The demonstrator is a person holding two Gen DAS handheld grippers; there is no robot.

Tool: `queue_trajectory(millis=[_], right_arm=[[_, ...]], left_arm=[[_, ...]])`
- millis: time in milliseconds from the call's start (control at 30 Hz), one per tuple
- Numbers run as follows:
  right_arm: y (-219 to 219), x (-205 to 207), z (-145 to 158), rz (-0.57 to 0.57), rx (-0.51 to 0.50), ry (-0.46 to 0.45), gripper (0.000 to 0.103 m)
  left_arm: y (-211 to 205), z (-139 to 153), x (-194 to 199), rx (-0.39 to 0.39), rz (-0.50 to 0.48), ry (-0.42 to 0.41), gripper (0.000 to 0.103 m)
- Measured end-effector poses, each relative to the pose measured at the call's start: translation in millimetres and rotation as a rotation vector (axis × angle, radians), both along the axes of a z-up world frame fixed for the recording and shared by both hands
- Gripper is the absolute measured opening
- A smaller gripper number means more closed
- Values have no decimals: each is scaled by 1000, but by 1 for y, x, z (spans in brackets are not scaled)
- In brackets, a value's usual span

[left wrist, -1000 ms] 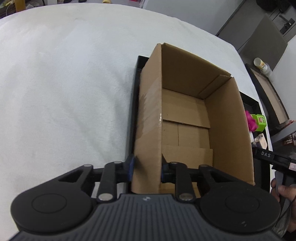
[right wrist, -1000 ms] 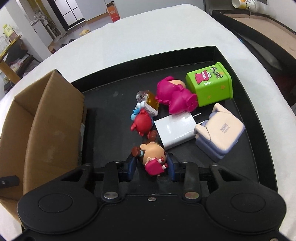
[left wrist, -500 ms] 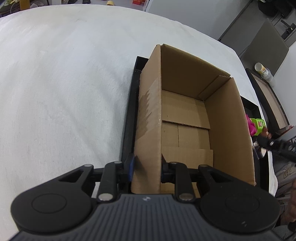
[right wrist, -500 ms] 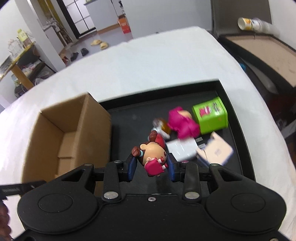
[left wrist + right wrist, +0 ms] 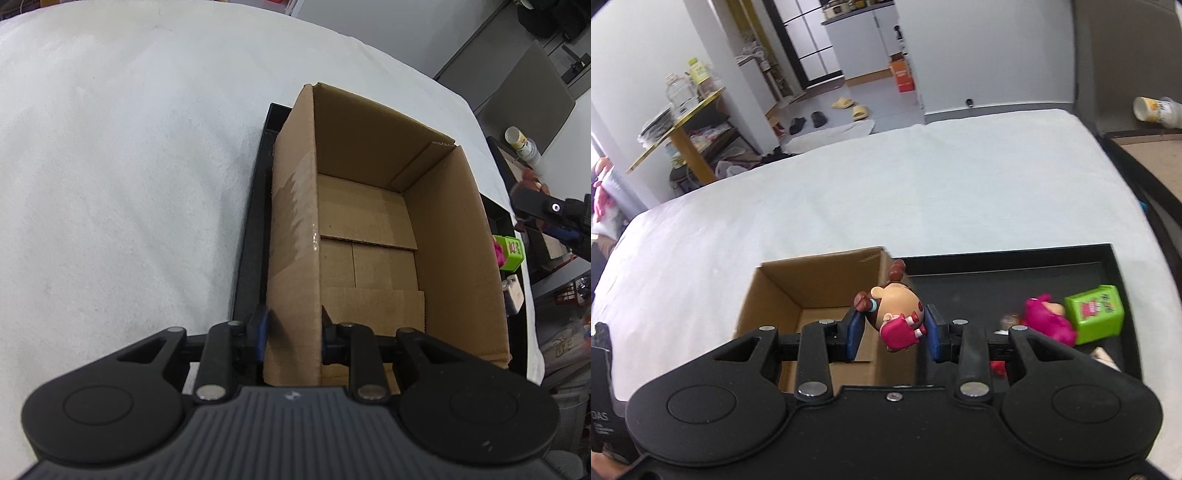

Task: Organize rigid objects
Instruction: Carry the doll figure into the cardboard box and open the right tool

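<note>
An open cardboard box [image 5: 373, 236] stands in a black tray [image 5: 251, 236]; the box is empty inside. My left gripper [image 5: 293, 326] is shut on the box's near left wall. My right gripper [image 5: 894, 332] is shut on a small doll figure [image 5: 895, 315] with brown hair buns and a pink outfit, held in the air above the right wall of the box [image 5: 812, 291]. In the tray [image 5: 997, 273] to the right lie a pink figure [image 5: 1049, 319], a green cube box [image 5: 1095, 314] and a red toy [image 5: 997, 367]. The right gripper also shows at the right of the left wrist view [image 5: 554, 214].
The tray rests on a white cloth-covered table [image 5: 886, 184]. A second black tray with a lying cup [image 5: 1156, 109] sits beyond the table's right edge. A white charger [image 5: 513, 295] lies in the tray past the box. Shelves and shoes stand in the room behind.
My right gripper has lifted the doll figure out of the tray and carried it up and left over the box's right wall. My left gripper keeps its hold on the box wall.
</note>
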State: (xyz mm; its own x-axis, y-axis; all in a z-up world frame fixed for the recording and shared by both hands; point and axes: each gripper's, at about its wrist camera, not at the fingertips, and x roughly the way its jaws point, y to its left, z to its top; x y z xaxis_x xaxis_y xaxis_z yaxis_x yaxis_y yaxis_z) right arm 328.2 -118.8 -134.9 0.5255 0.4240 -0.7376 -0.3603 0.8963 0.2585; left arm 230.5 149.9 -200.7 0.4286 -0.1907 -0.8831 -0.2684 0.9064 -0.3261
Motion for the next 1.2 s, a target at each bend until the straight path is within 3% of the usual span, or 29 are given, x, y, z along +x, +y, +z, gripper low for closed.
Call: queue_trajectory(millis=[467,933,1000,1067,1200], right_arm=[[61,-6,-4,146,-43,18,34],[91,12,-24,166,-104,58,35],[95,12,-20,178,-76,57,38],[94,10,-15,178,-47,52,48],[84,2,-5,169,-53,40,48]], left_arm=[[9,-4,7,-67,6,39,24],[4,-4,15,-91,12,80,25],[4,-4,15,-90,15,79,26],[4,-4,14,-90,17,79,26],[2,-3,16,-81,24,79,27]])
